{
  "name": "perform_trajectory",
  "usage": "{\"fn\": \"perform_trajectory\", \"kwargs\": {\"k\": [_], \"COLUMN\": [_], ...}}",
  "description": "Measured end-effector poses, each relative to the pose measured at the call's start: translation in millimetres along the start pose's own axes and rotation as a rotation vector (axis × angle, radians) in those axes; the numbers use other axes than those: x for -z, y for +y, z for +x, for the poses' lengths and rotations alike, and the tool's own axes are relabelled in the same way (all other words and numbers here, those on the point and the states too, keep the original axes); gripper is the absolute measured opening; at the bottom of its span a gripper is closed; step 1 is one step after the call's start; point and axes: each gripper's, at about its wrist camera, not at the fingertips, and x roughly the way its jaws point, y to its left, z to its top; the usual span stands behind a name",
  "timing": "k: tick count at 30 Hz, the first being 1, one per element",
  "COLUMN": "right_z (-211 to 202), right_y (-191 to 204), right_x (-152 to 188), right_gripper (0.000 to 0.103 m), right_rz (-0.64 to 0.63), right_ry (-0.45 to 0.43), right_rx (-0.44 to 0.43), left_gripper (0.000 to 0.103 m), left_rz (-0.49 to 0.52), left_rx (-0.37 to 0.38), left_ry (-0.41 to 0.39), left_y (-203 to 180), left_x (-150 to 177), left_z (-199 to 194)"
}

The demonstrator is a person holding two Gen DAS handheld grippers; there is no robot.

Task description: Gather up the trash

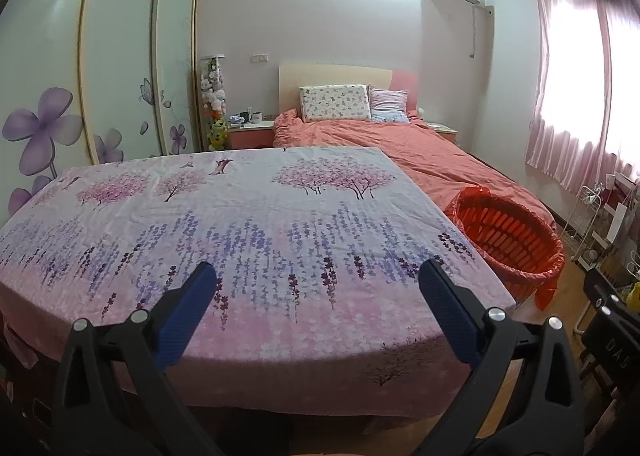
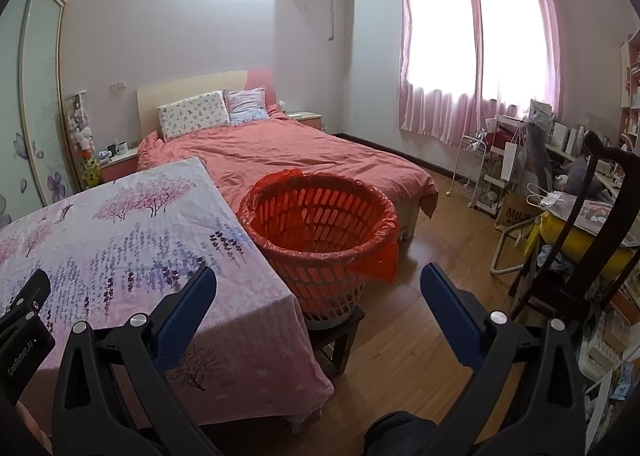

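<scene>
Where left gripper (image 2: 24, 320) reads "GenRobot.AI", box (image 2: 514, 212) "MIL"

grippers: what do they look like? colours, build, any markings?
Both match: the left gripper and right gripper have black plastic clamp-style arms with triangular cutouts, round silver pivot bolts, and blue textured finger pads. The left unit's black body shows white "GenRobot.AI" lettering in the right wrist view. No cables or sleeves visible.

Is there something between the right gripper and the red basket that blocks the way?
Nothing visible does. The right gripper, jaws open, faces the basket directly; the table is to the basket's left, beside the path.
</scene>
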Motion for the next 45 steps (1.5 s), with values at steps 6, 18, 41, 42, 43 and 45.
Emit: {"fn": "perform_trajectory", "kwargs": {"k": [6, 18, 41, 42, 43, 45], "right_z": [1.4, 0.9, -0.1, 0.5, 0.4, 0.6], "right_y": [-0.7, -1.9, -5.2, -6.0, -6.1, -6.9], "right_x": [1.0, 0.4, 0.1, -0.1, -0.2, -0.5], "right_gripper": [0.101, 0.101, 0.101, 0.101, 0.101, 0.101], "right_rz": [0.005, 0.010, 0.026, 0.027, 0.028, 0.030], "right_ry": [0.024, 0.023, 0.019, 0.018, 0.018, 0.019], "right_rx": [-0.010, -0.011, -0.004, -0.003, -0.003, -0.002], "left_gripper": [0.099, 0.099, 0.099, 0.099, 0.099, 0.099], "left_rz": [0.002, 0.007, 0.024, 0.024, 0.025, 0.025], "left_rx": [0.007, 0.018, 0.048, 0.048, 0.049, 0.050], "left_ry": [0.002, -0.006, -0.007, -0.006, -0.005, -0.002], "left_y": [-2.5, -8.6, -17.9, -18.3, -19.0, -20.0], "left_x": [-0.1, -2.2, -2.3, -1.9, -1.5, -1.2], "left_z": [-2.0, -6.7, -11.2, -11.0, -11.1, -10.3]}}
